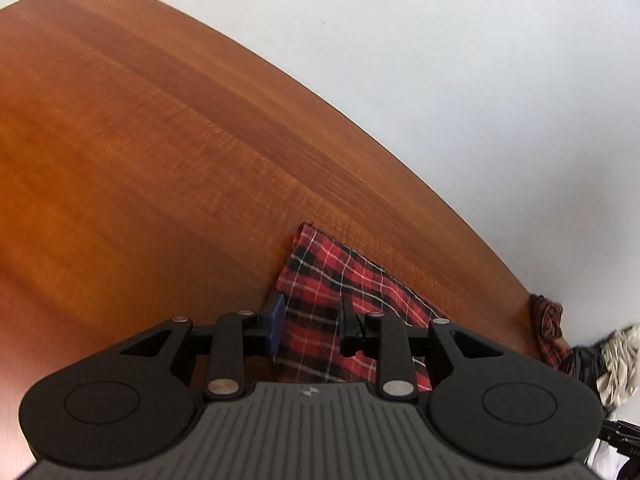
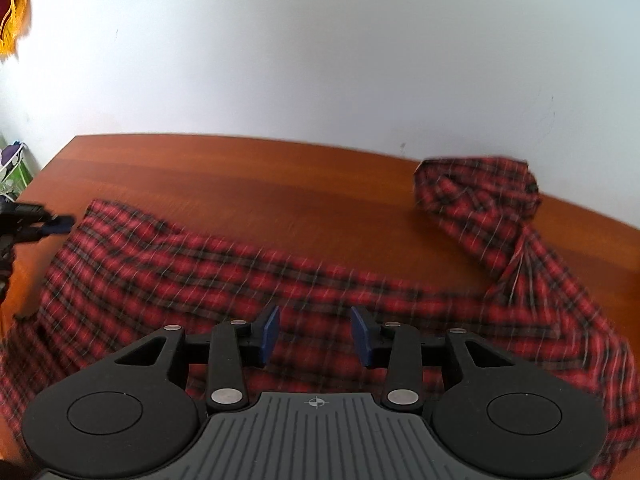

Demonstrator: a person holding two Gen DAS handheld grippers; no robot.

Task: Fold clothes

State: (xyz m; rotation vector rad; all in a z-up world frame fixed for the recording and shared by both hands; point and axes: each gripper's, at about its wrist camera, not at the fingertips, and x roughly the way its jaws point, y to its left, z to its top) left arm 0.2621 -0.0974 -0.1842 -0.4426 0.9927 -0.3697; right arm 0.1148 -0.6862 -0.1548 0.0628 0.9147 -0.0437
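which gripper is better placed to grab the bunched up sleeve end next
Right, probably. The bunched sleeve lies ahead of the open right gripper; the left gripper hangs open over the shirt's opposite corner.

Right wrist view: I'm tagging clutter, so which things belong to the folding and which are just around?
Job:
red plaid flannel shirt
brown wooden table
left gripper
right gripper

Just around:
gold-fringed maroon cloth
white wire rack
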